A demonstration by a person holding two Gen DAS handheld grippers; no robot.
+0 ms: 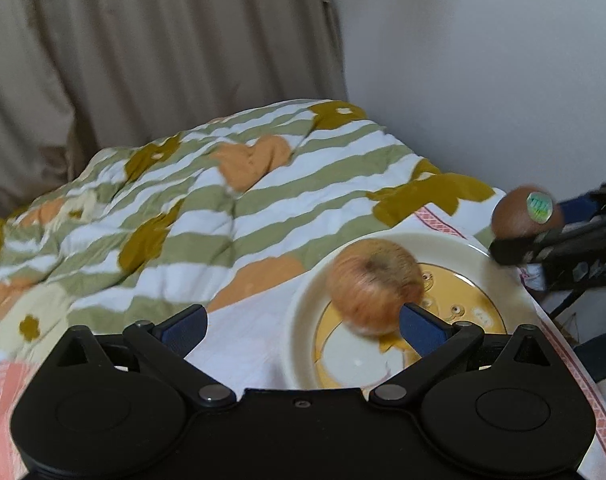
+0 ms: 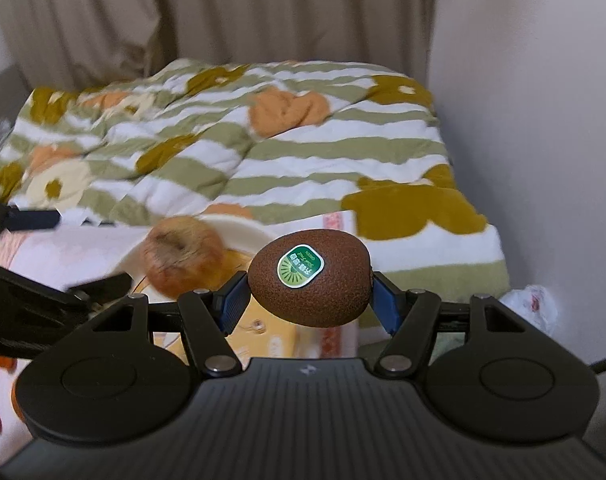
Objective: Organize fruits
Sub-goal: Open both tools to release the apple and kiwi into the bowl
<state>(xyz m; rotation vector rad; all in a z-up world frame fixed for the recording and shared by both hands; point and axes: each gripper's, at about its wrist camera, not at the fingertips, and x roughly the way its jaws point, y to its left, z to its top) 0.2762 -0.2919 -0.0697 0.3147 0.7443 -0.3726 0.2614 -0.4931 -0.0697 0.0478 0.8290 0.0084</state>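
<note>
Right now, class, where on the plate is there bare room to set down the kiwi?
The apple fills the far-left part of the plate. The yellow centre to its right and the near part are bare. The left gripper, open, stands at the near rim, one pad beside the apple, so that side is crowded. The right gripper holds the kiwi near the plate's right side.

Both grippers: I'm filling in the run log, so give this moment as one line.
left gripper: open, empty | apple: on plate | right gripper: shut on kiwi, above plate
</note>
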